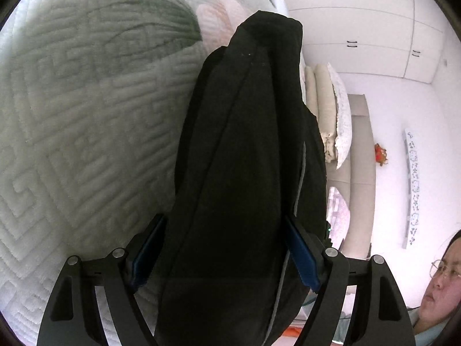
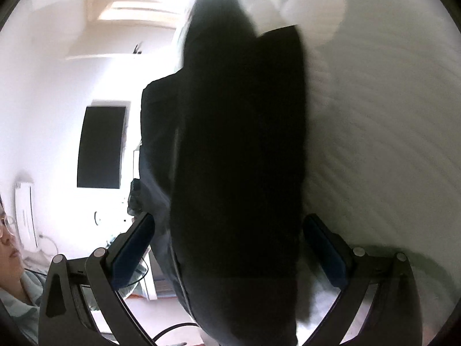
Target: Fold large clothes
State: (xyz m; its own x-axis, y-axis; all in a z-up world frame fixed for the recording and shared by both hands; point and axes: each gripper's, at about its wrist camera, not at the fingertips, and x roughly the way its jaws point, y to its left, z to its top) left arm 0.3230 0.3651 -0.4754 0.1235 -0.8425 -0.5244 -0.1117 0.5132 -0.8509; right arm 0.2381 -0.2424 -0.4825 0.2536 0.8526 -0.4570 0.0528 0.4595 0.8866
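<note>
The black garment (image 1: 245, 158) hangs bunched in a long dark fold between both sets of tongs, filling the middle of each wrist view and reaching away over the bed.

In the left wrist view the left tongs (image 1: 227, 248) stand wide, and the cloth fills the whole gap between the blue pads (image 1: 302, 253); whether they press on it or only flank it I cannot tell. A thin grey seam runs down the garment's right edge.

In the right wrist view, which is blurred, the right tongs (image 2: 230, 248) are spread apart, their jaws standing clear of the dark cloth (image 2: 236, 158) on both sides.

Beyond the garment lies the bed's white quilted cover (image 1: 72, 144) with a green leaf print (image 1: 129, 28). Farther off are pillows (image 1: 331, 115) stacked at the bed's edge, white cabinet doors (image 1: 360, 28) and a dark screen (image 2: 100, 147) on the wall. A person's shoulder in a pale top (image 2: 23, 294) shows at the edge.
</note>
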